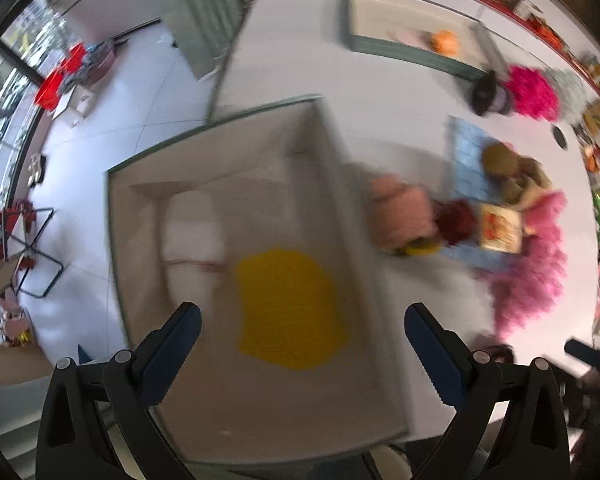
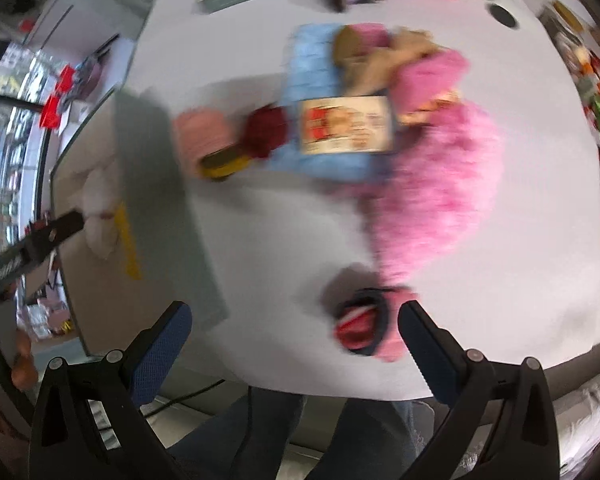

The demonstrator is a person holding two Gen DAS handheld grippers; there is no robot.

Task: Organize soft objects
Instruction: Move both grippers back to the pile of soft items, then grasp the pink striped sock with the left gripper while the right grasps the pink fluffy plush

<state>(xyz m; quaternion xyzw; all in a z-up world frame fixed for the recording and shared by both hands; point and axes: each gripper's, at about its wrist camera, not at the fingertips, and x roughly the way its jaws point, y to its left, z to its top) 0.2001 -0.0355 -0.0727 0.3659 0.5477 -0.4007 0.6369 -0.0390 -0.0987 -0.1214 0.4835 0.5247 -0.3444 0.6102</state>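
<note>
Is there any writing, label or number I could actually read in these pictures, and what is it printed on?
No text can be read in either view; both are motion-blurred.
Cream card label with red print, lying on the light blue fluffy cloth: printing visible, too blurred to read.
Same label in the left wrist view: unreadable.
White lettering on the black bar of the left gripper, seen from the right wrist view: too blurred to read.

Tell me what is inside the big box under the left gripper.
Inside the box lie a yellow soft piece and a whitish soft item. Blur hides what they are; the near floor sits behind the open left gripper.
</note>
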